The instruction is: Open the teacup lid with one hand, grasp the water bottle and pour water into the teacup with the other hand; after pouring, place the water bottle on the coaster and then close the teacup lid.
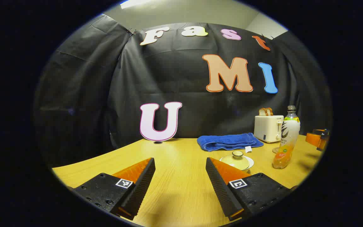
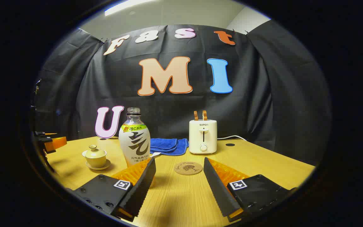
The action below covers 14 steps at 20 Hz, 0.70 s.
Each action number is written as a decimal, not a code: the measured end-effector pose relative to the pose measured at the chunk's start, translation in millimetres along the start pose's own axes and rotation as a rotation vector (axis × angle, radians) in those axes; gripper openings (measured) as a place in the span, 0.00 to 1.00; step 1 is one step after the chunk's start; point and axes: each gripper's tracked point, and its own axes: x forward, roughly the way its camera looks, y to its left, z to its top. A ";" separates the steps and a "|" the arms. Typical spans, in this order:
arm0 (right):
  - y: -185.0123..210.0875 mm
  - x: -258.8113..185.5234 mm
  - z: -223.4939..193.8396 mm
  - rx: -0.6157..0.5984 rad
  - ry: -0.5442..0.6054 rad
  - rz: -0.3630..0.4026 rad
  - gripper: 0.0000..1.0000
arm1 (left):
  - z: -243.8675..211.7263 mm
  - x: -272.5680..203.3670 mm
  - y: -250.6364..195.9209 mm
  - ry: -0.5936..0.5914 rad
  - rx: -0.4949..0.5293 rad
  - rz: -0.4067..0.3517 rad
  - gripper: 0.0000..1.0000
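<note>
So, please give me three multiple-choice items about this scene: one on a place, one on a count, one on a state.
1. In the right gripper view, where does the coaster lie?
A. under the water bottle
B. bare on the table, in front of the toaster
C. on the blue towel

2. How many bread slices stand in the toaster?
A. none
B. two
C. four

3. What is the state of the teacup?
A. lid on, standing on its saucer
B. lid off, beside the cup
C. tipped on its side

Answers:
1 B: nothing rests on the coaster; the water bottle stands apart to its left.
2 B: two slices stick out of the slots.
3 A: the lid with its knob sits on the cup; both hand-held grippers, left and right, are open and hold nothing.
</note>
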 end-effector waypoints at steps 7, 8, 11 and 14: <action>-0.8 0.3 -0.5 0.000 0.000 -0.003 0.94 | -0.1 1.3 1.1 -0.002 0.004 0.012 0.95; -0.9 0.4 -0.2 0.000 0.000 -0.003 0.94 | -0.4 1.6 1.2 -0.003 0.003 0.011 0.94; -1.3 0.6 -0.8 0.000 0.000 -0.002 0.94 | 0.1 1.6 0.9 -0.003 0.002 0.008 0.94; -1.2 0.7 -0.3 -0.001 0.000 -0.002 0.94 | -0.3 1.7 0.5 -0.003 0.002 0.004 0.94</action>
